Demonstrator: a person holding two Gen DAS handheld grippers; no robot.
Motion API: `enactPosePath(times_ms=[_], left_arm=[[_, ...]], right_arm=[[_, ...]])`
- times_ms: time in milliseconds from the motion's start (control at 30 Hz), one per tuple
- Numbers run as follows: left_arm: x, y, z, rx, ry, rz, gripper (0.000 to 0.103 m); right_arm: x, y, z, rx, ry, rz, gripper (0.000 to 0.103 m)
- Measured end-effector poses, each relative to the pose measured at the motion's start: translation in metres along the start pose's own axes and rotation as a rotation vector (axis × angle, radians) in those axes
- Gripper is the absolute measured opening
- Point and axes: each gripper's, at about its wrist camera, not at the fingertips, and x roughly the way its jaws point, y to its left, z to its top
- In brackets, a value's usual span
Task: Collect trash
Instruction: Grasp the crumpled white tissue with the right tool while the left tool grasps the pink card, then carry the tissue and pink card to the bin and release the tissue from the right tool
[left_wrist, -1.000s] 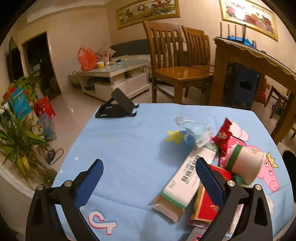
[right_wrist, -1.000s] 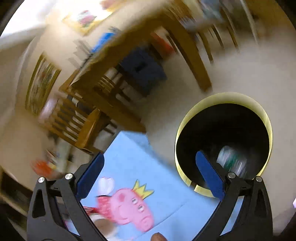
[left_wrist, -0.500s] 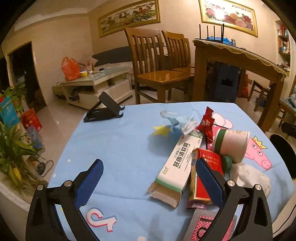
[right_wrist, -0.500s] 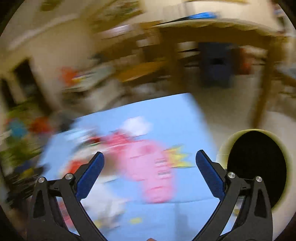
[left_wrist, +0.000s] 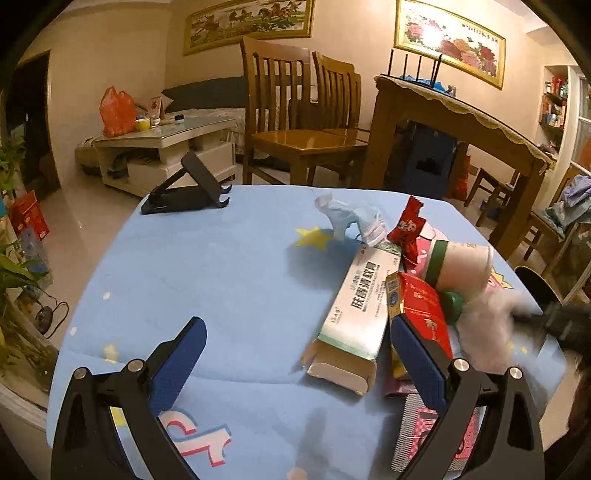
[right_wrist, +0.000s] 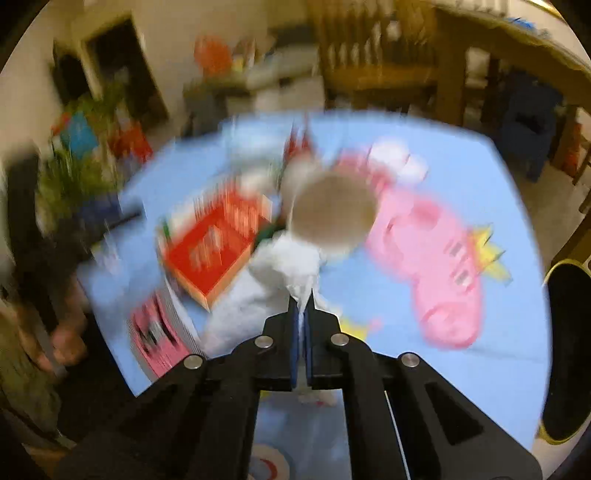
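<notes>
The right gripper (right_wrist: 303, 295) is clamped on a crumpled white tissue (right_wrist: 284, 258): its jaws have just snapped together, and a thin fold of the paper runs down between the two blue pads (right_wrist: 294, 332). The rest of the tissue bulges out ahead of the tips toward 11 o'clock, up against the rim of a paper cup (right_wrist: 334, 214) lying on its side with its mouth facing the camera. The right wrist view is blurred, so whether the tissue is off the cloth cannot be told. At 10 o'clock from the tips lies a red box (right_wrist: 214, 243), and at 8 o'clock a pink patterned packet (right_wrist: 155, 332). A black bin (right_wrist: 569, 354) with a yellow rim stands past the table edge at 3 o'clock.

The left gripper (left_wrist: 295, 354) hangs wide open over the blue tablecloth (left_wrist: 207, 266), grasping nothing. In the left wrist view the tissue (left_wrist: 487, 314) shows as a pale blur at 2 o'clock from the right-hand finger (left_wrist: 417, 358), outside the gap. A long white carton (left_wrist: 358, 306) lies between the fingers' lines at 1 o'clock, with its open end nearest. A crumpled face mask (left_wrist: 351, 218) and a red sweet wrapper (left_wrist: 406, 229) lie farther off at 1 o'clock, and a black phone stand (left_wrist: 184, 192) at 11 o'clock
</notes>
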Motion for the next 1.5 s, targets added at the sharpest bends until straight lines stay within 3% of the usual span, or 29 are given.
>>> enactPosePath(times_ms=[67, 133, 267, 333, 467, 667, 833, 933, 967, 1233, 1300, 1500], left_arm=[[0.000, -0.003, -0.002, 0.014, 0.006, -0.020, 0.096], [-0.001, -0.006, -0.005, 0.020, 0.021, -0.065, 0.096], [-0.014, -0.014, -0.024, -0.023, 0.086, -0.170, 0.096], [-0.017, -0.019, -0.040, -0.085, 0.145, -0.182, 0.096], [-0.016, -0.034, -0.064, -0.249, 0.258, -0.093, 0.096], [-0.001, -0.068, -0.052, -0.327, 0.331, -0.013, 0.097], [0.022, -0.085, -0.042, -0.376, 0.373, 0.107, 0.096], [0.028, -0.093, -0.039, -0.352, 0.404, 0.172, 0.091], [0.028, -0.098, -0.040, -0.317, 0.405, 0.217, 0.080], [0.009, -0.086, -0.052, -0.254, 0.393, 0.169, 0.071], [-0.006, -0.076, -0.048, -0.233, 0.333, 0.155, 0.066], [-0.031, -0.053, -0.021, -0.231, 0.186, 0.146, 0.066]], right_arm=[[-0.024, -0.020, 0.010, 0.087, -0.108, 0.081, 0.003], [-0.036, -0.041, 0.013, 0.156, -0.143, 0.098, 0.003], [-0.027, -0.068, 0.006, 0.250, -0.082, 0.050, 0.003], [-0.023, -0.071, 0.002, 0.247, -0.062, 0.045, 0.003], [-0.026, -0.077, 0.003, 0.216, -0.066, 0.068, 0.003], [-0.040, -0.072, 0.001, 0.187, -0.109, 0.110, 0.003], [-0.054, -0.077, -0.005, 0.156, -0.114, 0.094, 0.003], [-0.063, -0.082, -0.008, 0.155, -0.127, 0.085, 0.003], [-0.066, -0.084, -0.010, 0.159, -0.135, 0.085, 0.003], [-0.085, -0.095, -0.011, 0.181, -0.180, 0.064, 0.003], [-0.087, -0.095, -0.011, 0.182, -0.185, 0.061, 0.003], [-0.088, -0.096, -0.011, 0.191, -0.186, 0.042, 0.003]])
